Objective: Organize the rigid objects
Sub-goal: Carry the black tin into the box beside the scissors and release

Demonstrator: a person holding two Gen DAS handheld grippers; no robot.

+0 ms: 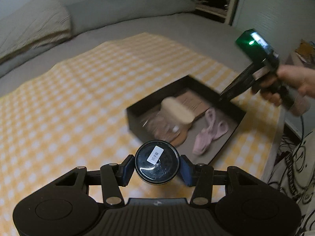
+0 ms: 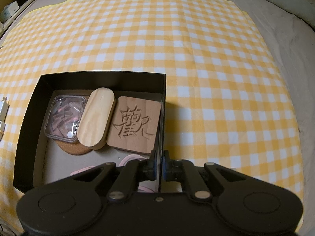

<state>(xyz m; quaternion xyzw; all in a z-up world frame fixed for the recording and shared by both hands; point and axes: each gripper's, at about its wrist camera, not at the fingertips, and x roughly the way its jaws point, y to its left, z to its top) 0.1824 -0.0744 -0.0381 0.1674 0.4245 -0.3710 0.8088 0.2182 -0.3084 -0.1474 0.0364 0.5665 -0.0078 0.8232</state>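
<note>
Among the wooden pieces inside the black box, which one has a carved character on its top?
The square wooden coaster, beside the box's right wall. The oval wooden piece next to it is plain, and the round cork coaster is mostly covered.

Left tongs (image 1: 157, 166) clamped; right tongs (image 2: 159, 166) pinched.

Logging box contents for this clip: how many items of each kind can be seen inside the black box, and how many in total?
Wooden pieces: 2 (oval block, carved tile)
Cork coaster: 1
Clear case: 1
Pink item, partly hidden: at least 1
Total in the box: at least 5
</note>
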